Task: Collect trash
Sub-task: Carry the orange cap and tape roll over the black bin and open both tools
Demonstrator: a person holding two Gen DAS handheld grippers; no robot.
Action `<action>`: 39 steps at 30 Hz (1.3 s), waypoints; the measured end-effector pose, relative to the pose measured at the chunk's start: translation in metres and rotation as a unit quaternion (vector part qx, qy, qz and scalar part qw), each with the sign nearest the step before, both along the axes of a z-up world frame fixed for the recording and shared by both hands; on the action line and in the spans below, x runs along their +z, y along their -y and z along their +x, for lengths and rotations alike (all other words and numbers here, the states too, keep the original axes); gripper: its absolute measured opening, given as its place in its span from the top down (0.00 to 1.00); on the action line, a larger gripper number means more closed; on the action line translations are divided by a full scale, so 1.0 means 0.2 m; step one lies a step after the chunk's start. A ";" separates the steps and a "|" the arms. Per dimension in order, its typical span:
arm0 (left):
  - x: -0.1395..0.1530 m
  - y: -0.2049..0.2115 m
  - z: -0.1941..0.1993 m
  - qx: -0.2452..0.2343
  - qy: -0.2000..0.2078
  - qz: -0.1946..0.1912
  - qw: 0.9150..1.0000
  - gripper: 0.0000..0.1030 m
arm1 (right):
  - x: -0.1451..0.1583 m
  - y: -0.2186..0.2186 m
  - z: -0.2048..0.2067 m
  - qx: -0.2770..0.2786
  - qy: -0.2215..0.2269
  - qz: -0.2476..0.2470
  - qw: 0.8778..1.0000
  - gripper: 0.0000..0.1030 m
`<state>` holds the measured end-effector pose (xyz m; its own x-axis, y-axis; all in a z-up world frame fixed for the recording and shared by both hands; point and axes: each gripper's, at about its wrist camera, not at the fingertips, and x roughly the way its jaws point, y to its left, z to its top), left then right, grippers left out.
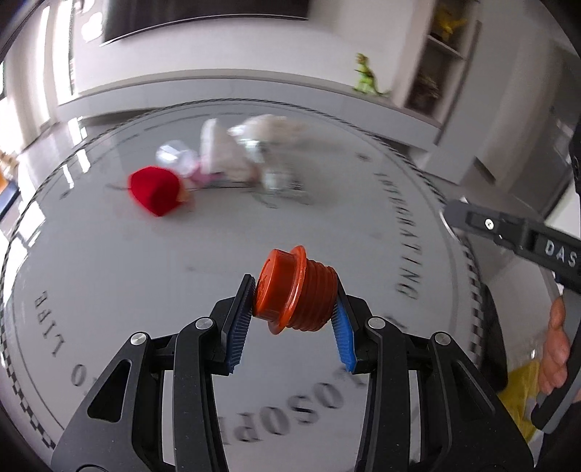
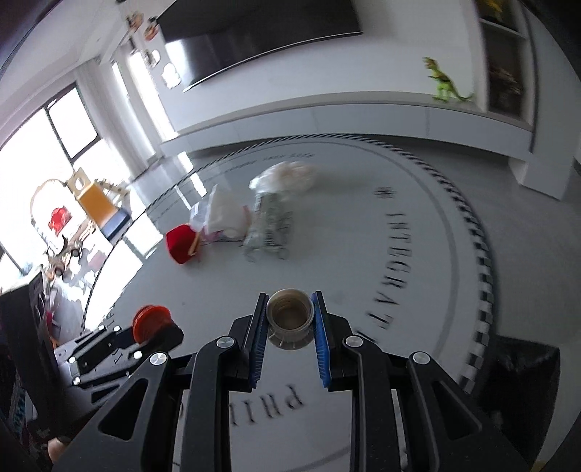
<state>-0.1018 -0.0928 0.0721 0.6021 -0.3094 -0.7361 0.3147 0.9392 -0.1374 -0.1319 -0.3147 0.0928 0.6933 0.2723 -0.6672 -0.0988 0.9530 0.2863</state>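
My left gripper (image 1: 294, 294) grips an orange threaded cap (image 1: 294, 290), its blue-padded jaws closed against the flat top on one side and the threaded end on the other, the cap lying sideways between them above a round grey rug (image 1: 109, 261) printed with dark lettering. My right gripper (image 2: 290, 319) has its jaws pressed on either side of a small beige cap (image 2: 290, 314), whose open, ringed inside faces the camera.

Farther across the rug, well apart from both grippers, the rest of the trash sits in a loose cluster: a red carton (image 1: 156, 190), a pale paper bag (image 1: 218, 152), a crumpled clear plastic bag (image 2: 283, 178) and a crushed transparent bottle (image 2: 268, 225). All of it is blurred, so I cannot make out finer detail.

In the left wrist view, the right gripper's body enters from the right edge, with a hand (image 1: 555, 348) around its handle and something yellow (image 1: 523, 392) just below. Beyond the rug, a green toy dinosaur (image 1: 367, 78) stands on a low white shelf (image 1: 218, 92) beneath a dark screen (image 2: 254, 32).
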 end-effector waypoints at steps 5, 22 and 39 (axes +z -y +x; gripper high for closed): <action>0.01 0.28 -0.12 -0.070 0.002 0.004 0.998 0.61 | 0.01 0.20 -0.17 -0.045 0.014 0.003 0.999 0.76; -0.16 1.25 -0.53 -0.320 -0.047 0.033 0.946 0.61 | -0.24 1.05 -0.81 -0.273 -0.038 -0.002 0.961 0.76; -0.25 1.48 -0.58 -0.343 -0.046 0.071 0.936 0.05 | -0.39 1.29 -0.96 -0.356 -0.074 -0.003 0.932 0.51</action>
<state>-0.2169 -0.3895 0.0222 0.2306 -0.4954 -0.8375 0.8427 0.5320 -0.0827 -0.3241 -0.5732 0.0156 0.5969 -0.2253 -0.7700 0.5984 0.7644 0.2402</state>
